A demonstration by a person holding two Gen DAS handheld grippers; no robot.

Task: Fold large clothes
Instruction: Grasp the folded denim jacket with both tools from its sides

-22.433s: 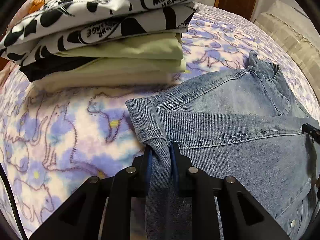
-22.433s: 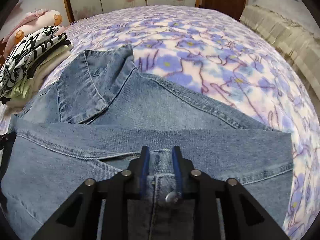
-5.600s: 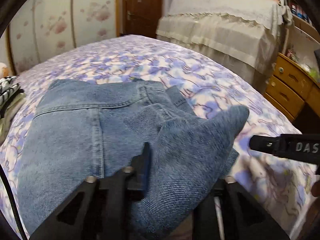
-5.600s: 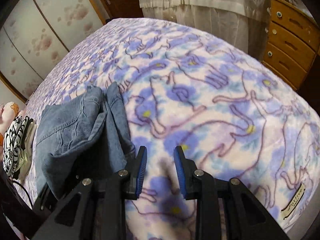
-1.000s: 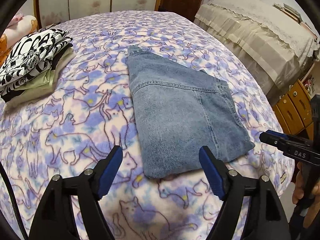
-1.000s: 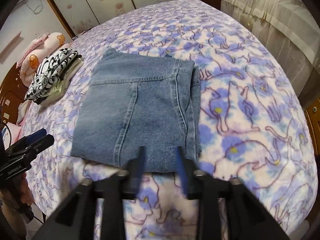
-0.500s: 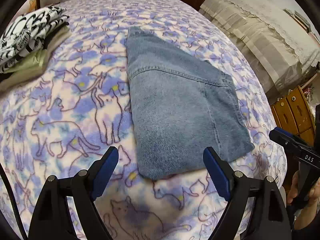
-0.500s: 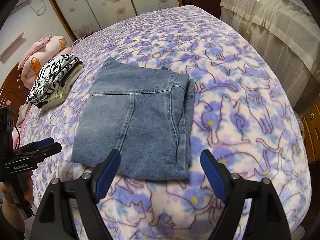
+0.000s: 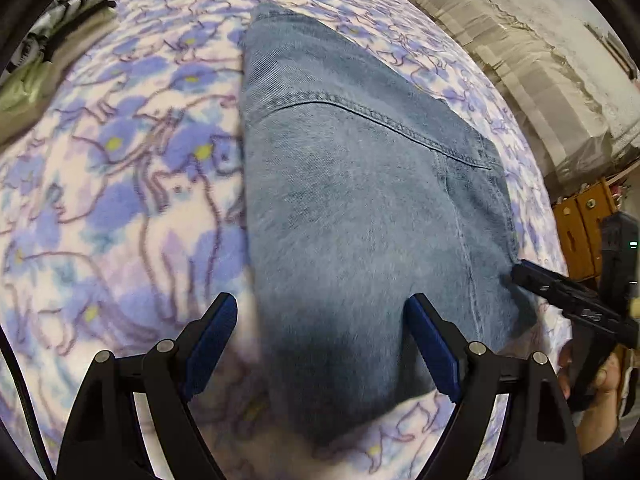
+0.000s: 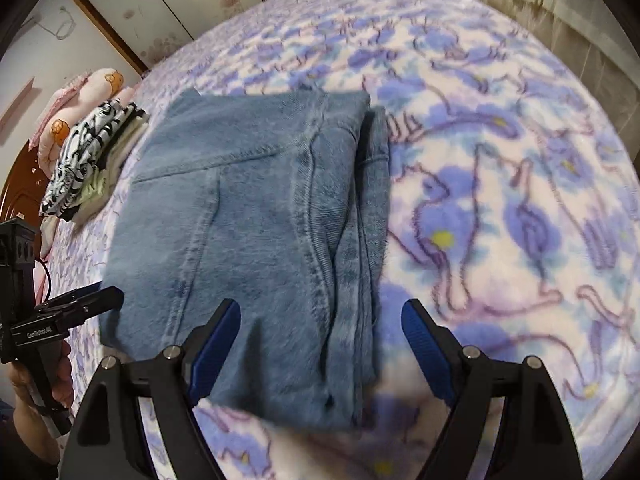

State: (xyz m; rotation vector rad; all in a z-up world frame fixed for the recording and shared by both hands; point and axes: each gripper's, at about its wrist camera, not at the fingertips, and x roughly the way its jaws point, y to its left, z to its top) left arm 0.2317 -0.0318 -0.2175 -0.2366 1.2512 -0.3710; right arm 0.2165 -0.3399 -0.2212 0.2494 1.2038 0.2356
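While both sets of blue-padded jaws are standing wide apart and gripping nothing, the left gripper is hovering low over the near left corner of the folded denim jeans, its fingers straddling that corner without touching it. The right gripper is hanging over the near right corner of the jeans, where the stacked folded layers are showing as a thick edge between its pads.

The jeans are lying flat as a compact rectangle near the front edge of the bed, resting on a fleece blanket printed with purple cats and blue flowers. In the left wrist view the right gripper's black fingertips are appearing at the jeans' right edge, though whether they are touching the cloth is unclear. A stack of folded clothes, topped by a black-and-white printed piece, is sitting well apart toward the headboard, beside pink pillows. Wooden drawers are standing past the bed's right side.
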